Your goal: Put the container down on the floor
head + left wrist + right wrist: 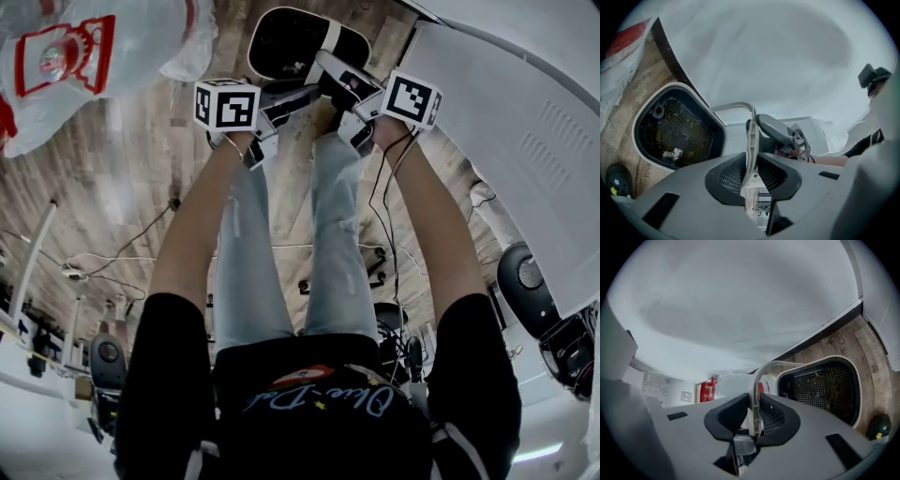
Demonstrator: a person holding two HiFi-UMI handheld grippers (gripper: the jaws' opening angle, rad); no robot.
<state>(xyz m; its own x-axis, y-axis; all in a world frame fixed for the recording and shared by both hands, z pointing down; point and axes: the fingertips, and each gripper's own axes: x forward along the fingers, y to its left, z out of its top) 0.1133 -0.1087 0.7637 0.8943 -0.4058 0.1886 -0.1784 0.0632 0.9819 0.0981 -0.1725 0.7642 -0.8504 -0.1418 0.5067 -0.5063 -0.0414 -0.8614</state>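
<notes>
Beyond left gripper (309, 94) and right gripper (330, 73), container (281, 42) partly hidden.

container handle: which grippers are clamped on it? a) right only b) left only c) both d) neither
C: the left gripper and the right gripper each have their pads pressed on the thin white handle of the container.

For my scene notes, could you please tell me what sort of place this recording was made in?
Probably an indoor room used for recording work: a wood-plank floor, loose cables trailing across it, a white wall or cabinet alongside, and a plastic bag lying nearby.
</notes>
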